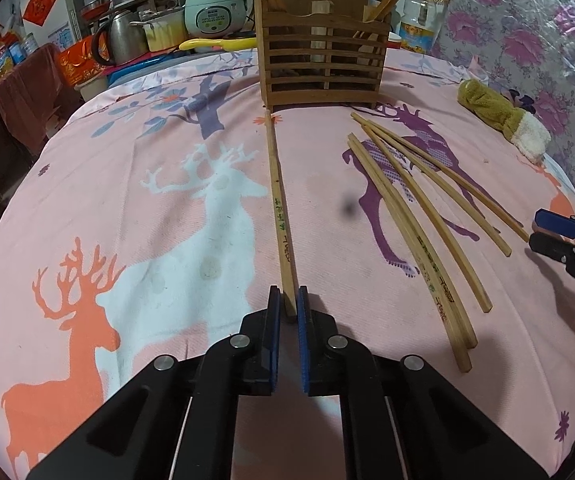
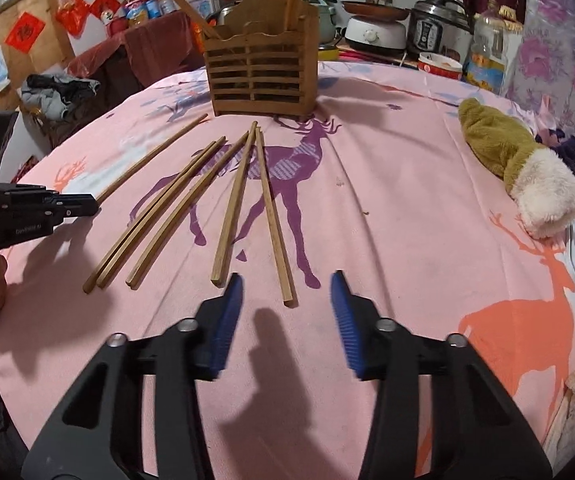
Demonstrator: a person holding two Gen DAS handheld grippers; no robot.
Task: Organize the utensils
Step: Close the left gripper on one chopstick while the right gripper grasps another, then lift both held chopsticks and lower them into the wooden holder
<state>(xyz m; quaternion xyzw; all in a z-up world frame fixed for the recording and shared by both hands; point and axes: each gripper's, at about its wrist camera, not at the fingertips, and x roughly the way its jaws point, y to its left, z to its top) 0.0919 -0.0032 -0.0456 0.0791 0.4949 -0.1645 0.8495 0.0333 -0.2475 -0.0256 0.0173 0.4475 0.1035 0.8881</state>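
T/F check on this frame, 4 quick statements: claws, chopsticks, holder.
1. The left claw is shut on a chopstick. True.
2. The right claw grips a chopstick. False: it is open, with nothing between its pads.
3. The wooden holder is empty. False: a few chopsticks already stand in it.
4. A plush toy lies on the pink deer cloth, to the right of the loose chopsticks. True.

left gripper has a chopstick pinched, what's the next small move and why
Probably lift the left gripper: it is shut on the near end of one chopstick whose far tip lies at the wooden holder, where others already stand.
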